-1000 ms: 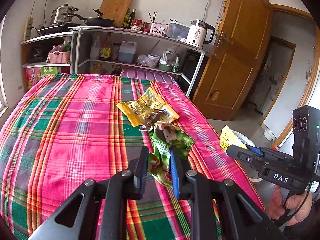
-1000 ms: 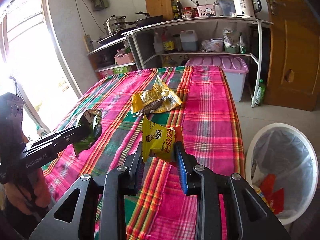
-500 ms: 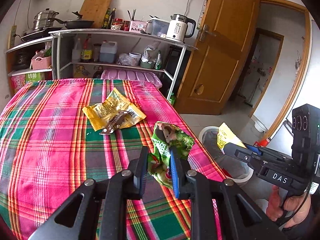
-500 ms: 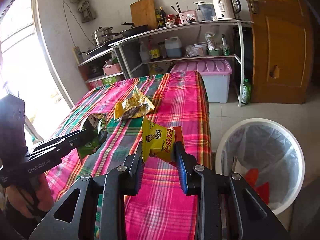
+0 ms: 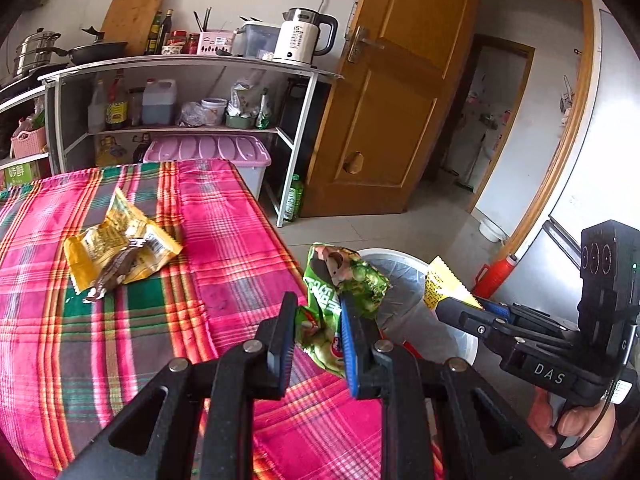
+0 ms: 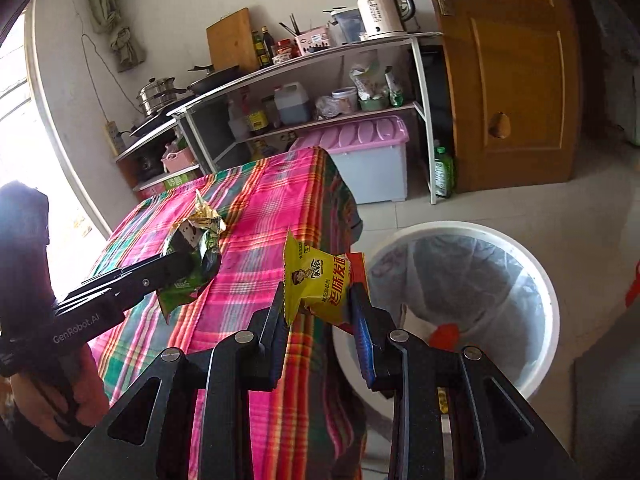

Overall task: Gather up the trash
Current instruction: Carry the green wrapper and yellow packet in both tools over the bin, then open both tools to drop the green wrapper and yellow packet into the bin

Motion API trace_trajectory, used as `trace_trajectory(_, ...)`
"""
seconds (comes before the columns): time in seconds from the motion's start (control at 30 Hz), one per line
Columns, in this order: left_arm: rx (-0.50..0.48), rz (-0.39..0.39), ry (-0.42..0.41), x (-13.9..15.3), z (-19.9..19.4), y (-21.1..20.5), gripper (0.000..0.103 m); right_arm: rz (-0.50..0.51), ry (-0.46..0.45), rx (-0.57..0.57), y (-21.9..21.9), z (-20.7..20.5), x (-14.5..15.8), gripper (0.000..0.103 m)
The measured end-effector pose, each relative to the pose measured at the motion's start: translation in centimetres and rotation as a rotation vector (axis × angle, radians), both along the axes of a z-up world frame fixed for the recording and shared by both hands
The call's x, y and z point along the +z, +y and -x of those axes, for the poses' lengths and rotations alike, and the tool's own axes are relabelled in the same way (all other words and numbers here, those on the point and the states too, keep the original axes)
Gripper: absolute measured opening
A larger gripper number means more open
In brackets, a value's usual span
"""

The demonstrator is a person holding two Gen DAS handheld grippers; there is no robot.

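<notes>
A plaid cloth [image 5: 224, 248] in pink, green and orange covers the table. Behind it stands a metal shelf unit [image 5: 192, 68]. Top shelf: white electric kettle [image 5: 306, 36], wooden cutting board [image 5: 134, 12] leaning on the wall, black frying pan [image 5: 98, 50], stacked steel steamer pot [image 5: 34, 50]. Middle shelf: bottles and a jug [image 5: 160, 102]. A pink-lidded storage box [image 5: 208, 150] sits below. A green bottle [image 5: 294, 198] stands on the floor beside a brown wooden door [image 5: 396, 92].

Wrappers [image 5: 120, 252] on the table [image 5: 240, 240], bin [image 6: 472, 296] on the floor beside its edge.
</notes>
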State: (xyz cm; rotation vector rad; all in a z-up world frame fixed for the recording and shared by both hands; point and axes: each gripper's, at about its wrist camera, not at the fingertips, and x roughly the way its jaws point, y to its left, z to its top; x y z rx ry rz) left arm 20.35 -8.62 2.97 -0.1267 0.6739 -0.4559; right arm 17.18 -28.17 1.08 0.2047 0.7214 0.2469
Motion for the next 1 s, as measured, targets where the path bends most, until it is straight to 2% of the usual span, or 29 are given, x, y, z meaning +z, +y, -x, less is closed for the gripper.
trace_trajectory(0.33,-0.075,-0.007,0.052,-1.9,-2.1,-4.9,0.022,-0.009,0.038,-0.097,-4.5,-0.1,-1.5,0.030)
trace_trajectory(0.77,-0.125,-0.023,0.122,-3.9,-4.2,-9.1,0.025,-0.016,0.122,-0.186,-7.7,-1.4,-4.2,0.032)
trace_trajectory(0.8,-0.125,-0.023,0.129,-4.1,-4.4,-9.4,0.028,-0.022,0.129,-0.193,-7.9,-1.4,-4.4,0.033)
trace_trajectory(0.93,-0.131,-0.017,0.173,-4.8,-5.1,-9.9,0.029,-0.035,0.158,-0.209,-8.4,-1.8,-5.2,0.034)
trace_trajectory(1.0,-0.131,-0.012,0.178,-4.8,-5.1,-9.9,0.038,-0.038,0.162,-0.216,-8.6,-1.9,-5.3,0.038)
